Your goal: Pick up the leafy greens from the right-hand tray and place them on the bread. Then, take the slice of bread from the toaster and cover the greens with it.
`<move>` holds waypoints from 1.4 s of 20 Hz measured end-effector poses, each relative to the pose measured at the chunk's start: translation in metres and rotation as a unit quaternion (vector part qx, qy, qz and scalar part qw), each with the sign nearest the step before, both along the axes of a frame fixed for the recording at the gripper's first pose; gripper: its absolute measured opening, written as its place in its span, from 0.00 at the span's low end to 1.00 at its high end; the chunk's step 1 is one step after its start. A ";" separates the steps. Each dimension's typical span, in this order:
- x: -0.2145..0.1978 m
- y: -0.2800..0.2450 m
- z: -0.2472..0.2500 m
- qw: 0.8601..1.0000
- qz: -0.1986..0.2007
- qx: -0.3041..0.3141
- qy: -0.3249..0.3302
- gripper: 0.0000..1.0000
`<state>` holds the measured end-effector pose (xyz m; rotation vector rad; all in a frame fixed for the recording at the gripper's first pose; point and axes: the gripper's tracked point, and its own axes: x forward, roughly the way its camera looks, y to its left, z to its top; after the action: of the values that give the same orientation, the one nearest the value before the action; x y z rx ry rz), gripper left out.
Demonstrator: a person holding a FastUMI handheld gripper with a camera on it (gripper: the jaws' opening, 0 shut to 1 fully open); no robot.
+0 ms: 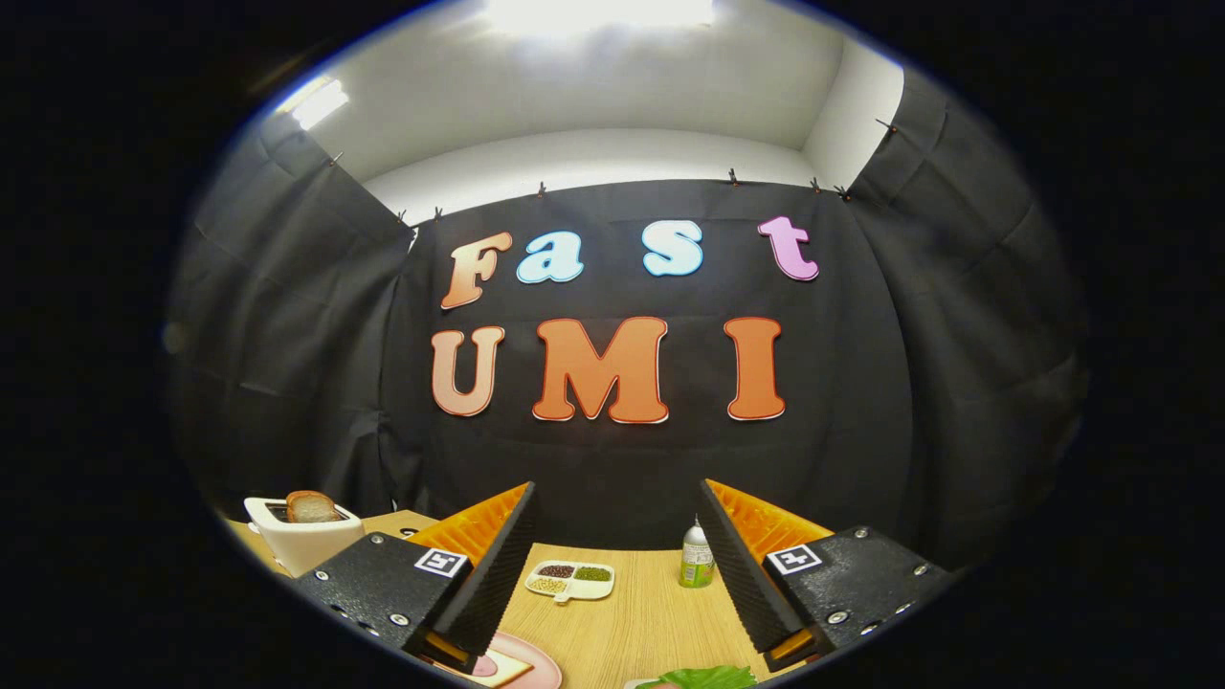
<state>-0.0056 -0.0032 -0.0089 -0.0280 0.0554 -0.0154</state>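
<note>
While my gripper (617, 536) hangs wide apart and empty above the wooden table (622, 622), leafy greens (708, 677) lie near the right finger, and bread slice (311, 506) stands in the toaster (301, 541) far left.

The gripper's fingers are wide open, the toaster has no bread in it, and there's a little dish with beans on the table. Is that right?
Not quite. In the gripper view, the toaster does have a slice of bread sticking out of it. The rest holds: the gripper has its fingers wide open, holding nothing, and the little dish with beans sits on the table.
</note>
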 end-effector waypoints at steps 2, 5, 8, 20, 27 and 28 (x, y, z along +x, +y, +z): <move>0.001 0.001 0.002 1.000 -0.001 0.002 -0.005 0.98; 0.002 0.001 0.001 1.000 0.003 0.000 -0.003 0.98; 0.002 -0.002 -0.004 1.000 -0.001 -0.003 0.009 0.98; -0.004 -0.023 -0.029 0.995 0.007 -0.005 0.095 0.98; -0.008 -0.038 -0.079 0.976 0.004 0.071 0.205 0.98; -0.009 -0.042 -0.086 0.973 0.000 0.077 0.218 0.98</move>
<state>-0.0145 -0.0453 -0.0947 0.1242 0.4964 -0.0040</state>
